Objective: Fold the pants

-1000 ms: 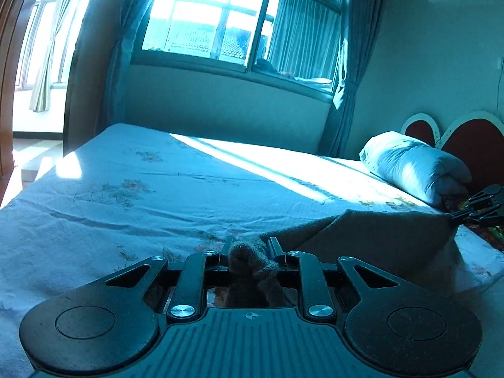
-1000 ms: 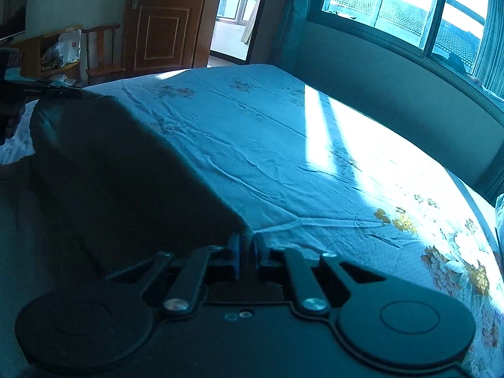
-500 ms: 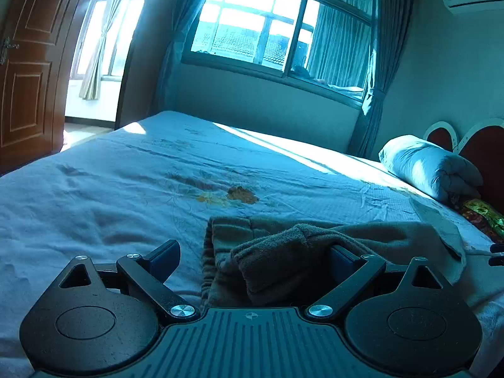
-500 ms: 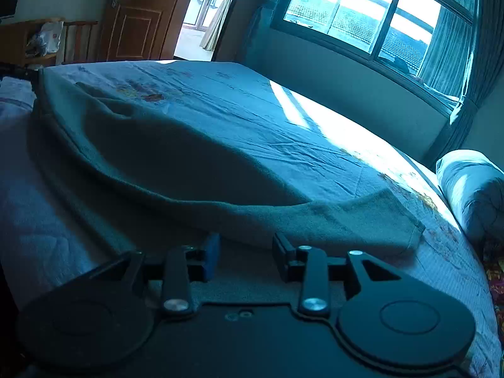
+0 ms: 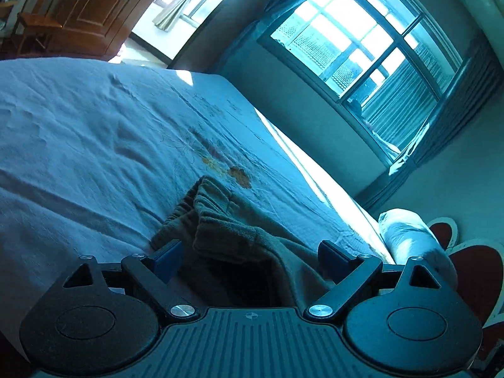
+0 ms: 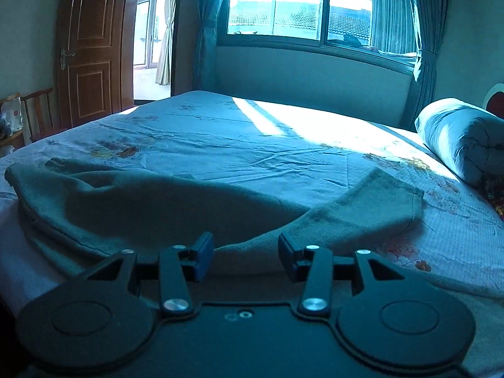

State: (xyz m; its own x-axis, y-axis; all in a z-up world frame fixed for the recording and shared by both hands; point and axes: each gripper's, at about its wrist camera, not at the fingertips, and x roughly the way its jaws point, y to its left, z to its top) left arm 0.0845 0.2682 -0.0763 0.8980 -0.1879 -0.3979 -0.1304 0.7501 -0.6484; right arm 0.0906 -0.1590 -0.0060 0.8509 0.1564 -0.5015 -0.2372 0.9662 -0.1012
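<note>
Both tongs, left (image 5: 249,256) and right (image 6: 246,256), now apart, just released pants (image 6: 151,201) lying ahead on bed (image 6: 283,145); fold laid.

I see a pale blue floral bedsheet (image 6: 220,145) filling mid-frame, a rolled light-blue quilt (image 6: 460,138) at the right edge, a brown panelled wooden door (image 6: 91,53) upper left, and a wide glass window (image 6: 302,6) top centre

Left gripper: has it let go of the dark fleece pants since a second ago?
Yes. The left gripper has opened wide and tilted; the dark fleece pants now lie loose on the pale floral bedsheet.
</note>
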